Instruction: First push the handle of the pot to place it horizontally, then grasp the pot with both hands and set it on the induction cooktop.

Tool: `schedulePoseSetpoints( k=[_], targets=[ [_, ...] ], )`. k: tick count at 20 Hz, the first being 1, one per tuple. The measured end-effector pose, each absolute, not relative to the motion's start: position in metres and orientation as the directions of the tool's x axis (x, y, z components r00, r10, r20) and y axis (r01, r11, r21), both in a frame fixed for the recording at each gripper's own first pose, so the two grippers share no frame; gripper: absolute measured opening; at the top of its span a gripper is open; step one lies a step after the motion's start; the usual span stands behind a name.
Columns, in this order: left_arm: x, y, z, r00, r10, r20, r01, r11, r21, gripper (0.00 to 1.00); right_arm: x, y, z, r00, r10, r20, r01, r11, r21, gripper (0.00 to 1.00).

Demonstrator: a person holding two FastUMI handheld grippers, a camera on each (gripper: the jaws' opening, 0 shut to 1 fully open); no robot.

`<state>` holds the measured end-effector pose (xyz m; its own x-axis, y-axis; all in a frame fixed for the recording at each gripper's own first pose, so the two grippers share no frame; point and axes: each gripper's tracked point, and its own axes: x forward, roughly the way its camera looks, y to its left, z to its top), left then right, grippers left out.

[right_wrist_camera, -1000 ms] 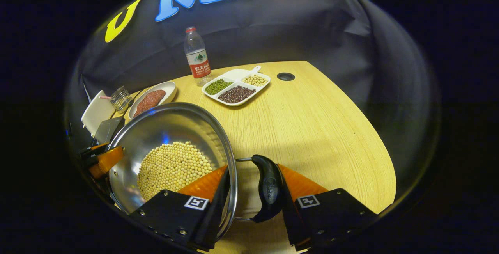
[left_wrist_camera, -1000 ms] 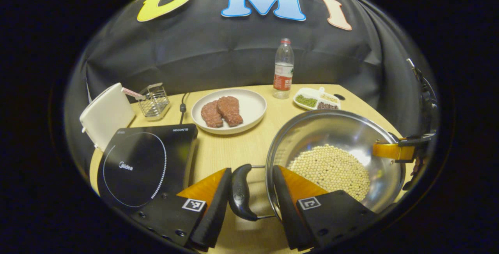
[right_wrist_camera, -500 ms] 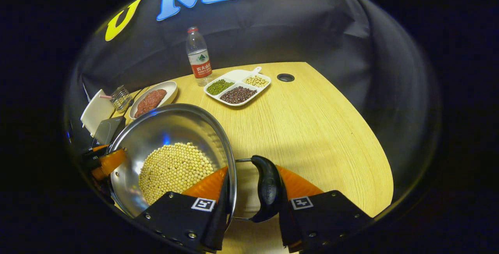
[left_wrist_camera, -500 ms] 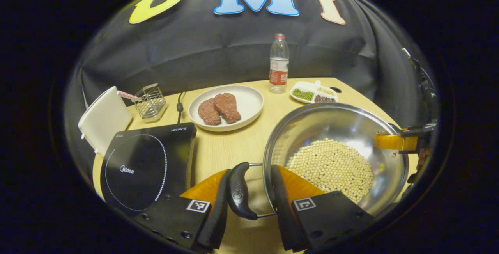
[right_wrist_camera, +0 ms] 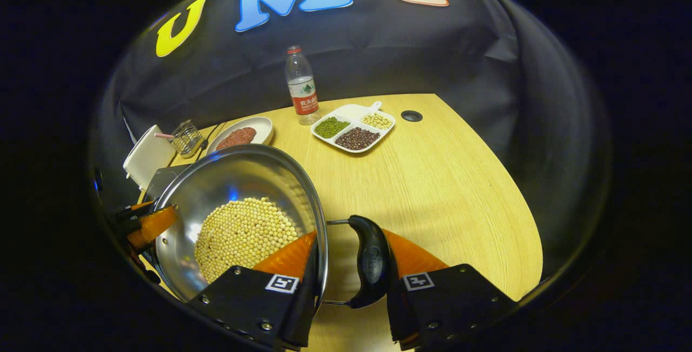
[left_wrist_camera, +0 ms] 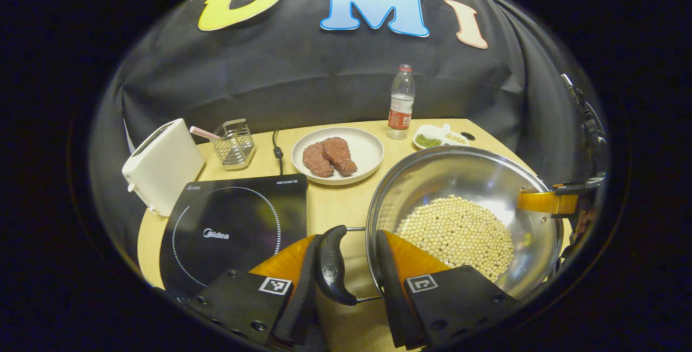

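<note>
The pot (left_wrist_camera: 465, 217), a steel bowl-shaped vessel with a layer of pale beans (left_wrist_camera: 457, 233) in its bottom, sits at about 4 o'clock in the left gripper view and about 8 o'clock in the right gripper view. It appears to be carried rather than resting on the table (right_wrist_camera: 432, 179), though neither view shows its underside, so I cannot tell for certain.

Both loop handles lie level, so the first step looks done. The left gripper (left_wrist_camera: 346, 265) straddles the pot's near edge: one finger lies against the outside of the left handle (left_wrist_camera: 331, 265), the other against the inside of the pot wall, so handle and rim are pinched together between nearly closed fingers. The right gripper (right_wrist_camera: 346, 265) grips the same way on the opposite side, clamping the right handle (right_wrist_camera: 370, 263) and the rim. It also shows far off at 3 o'clock in the left gripper view.

What is left is the transfer. The induction cooktop (left_wrist_camera: 232, 227) lies bare at 8 o'clock in the left gripper view, just left of the pot, which is not yet over its ring.

Beyond, toward 12 o'clock, stand a plate (left_wrist_camera: 367, 149) with two pieces of meat (left_wrist_camera: 328, 157), a water bottle (left_wrist_camera: 401, 103) and a divided dish (right_wrist_camera: 354, 127) of beans; a white toaster (left_wrist_camera: 162, 165) and a wire basket (left_wrist_camera: 233, 141) sit at 10 o'clock
</note>
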<state>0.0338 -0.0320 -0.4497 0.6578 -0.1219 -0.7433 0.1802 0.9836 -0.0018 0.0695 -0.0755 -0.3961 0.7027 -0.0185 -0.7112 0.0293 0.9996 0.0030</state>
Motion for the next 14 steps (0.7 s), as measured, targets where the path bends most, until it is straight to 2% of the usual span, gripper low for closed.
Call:
schedulePoseSetpoints(
  k=[3,4,5,6,8,14],
  targets=[
    [0.028,-0.01,-0.43,0.661,-0.122,-0.741,0.181,0.983,0.0,0.6,0.059,-0.054,-0.381,0.698,-0.018,-0.716,0.025,1.0,-0.001,0.55],
    [0.027,-0.004,-0.423,0.664,-0.123,-0.737,0.183,0.983,0.001,0.66,0.056,-0.046,-0.377,0.698,-0.017,-0.716,0.026,1.0,0.002,0.55],
    [0.025,0.004,-0.418,0.667,-0.124,-0.735,0.182,0.983,-0.001,0.59,0.053,-0.039,-0.373,0.698,-0.019,-0.716,0.027,1.0,0.0,0.55],
    [0.024,0.013,-0.414,0.669,-0.124,-0.732,0.181,0.983,-0.001,0.63,0.052,-0.032,-0.369,0.701,-0.02,-0.713,0.027,1.0,-0.001,0.55],
    [0.025,0.029,-0.405,0.677,-0.125,-0.726,0.176,0.984,-0.005,0.59,0.053,-0.017,-0.363,0.708,-0.019,-0.706,0.025,1.0,-0.002,0.55],
    [0.032,0.083,-0.391,0.689,-0.122,-0.714,0.175,0.985,0.001,0.63,0.057,0.034,-0.35,0.719,-0.012,-0.695,0.012,1.0,-0.005,0.55]
  ],
)
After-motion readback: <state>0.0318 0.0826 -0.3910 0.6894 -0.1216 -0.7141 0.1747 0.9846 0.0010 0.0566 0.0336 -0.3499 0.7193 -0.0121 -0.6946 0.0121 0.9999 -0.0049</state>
